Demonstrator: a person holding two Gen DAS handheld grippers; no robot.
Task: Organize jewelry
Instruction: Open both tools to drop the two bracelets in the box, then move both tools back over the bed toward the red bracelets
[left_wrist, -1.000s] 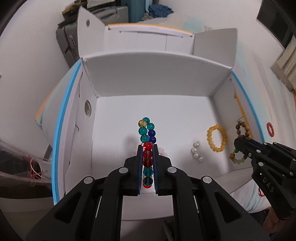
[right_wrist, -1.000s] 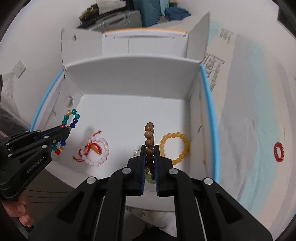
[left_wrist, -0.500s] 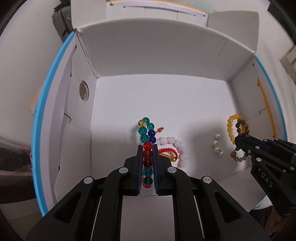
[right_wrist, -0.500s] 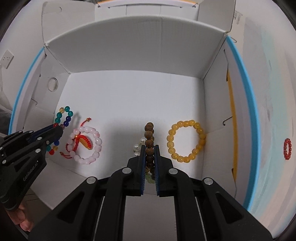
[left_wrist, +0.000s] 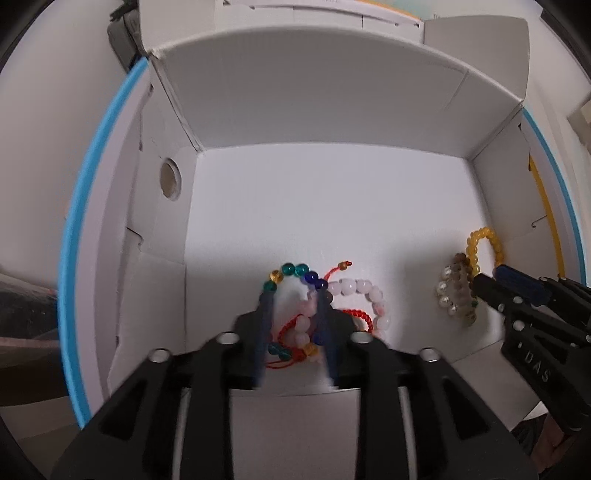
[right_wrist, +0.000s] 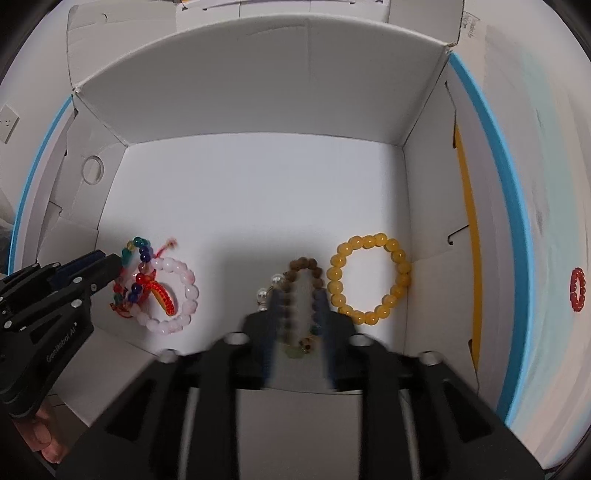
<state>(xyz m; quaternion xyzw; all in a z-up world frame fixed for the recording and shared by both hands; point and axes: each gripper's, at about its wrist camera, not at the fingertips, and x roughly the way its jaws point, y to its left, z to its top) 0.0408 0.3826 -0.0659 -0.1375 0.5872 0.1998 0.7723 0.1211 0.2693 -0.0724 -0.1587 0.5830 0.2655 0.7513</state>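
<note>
Glass beads in teal, blue, amber and red make up the bracelet under my left gripper; its jaws have just been opening and now stand partly apart, with the loop slack between them and partly over the pink bracelet on the box floor. I judge the pads no longer press on it. My right gripper has done the same: jaws have just been opening, partly apart, and the wooden bracelet lies between them on the floor, its long axis running away from me along the fingers, touching the pearls on its left and just beside the yellow bracelet on its right.

What matters for my next move, as I read it: both loops sit straight ahead between the jaws, so pulling back must go up along the fingers, not sideways, or a pad may drag beads along. Each gripper is nearest its own bracelet; they are well apart.

Outside the white cardboard walls, a red bracelet lies on the pale cloth to the right, nearer my right hand. It looks like the next piece to bring in.
</note>
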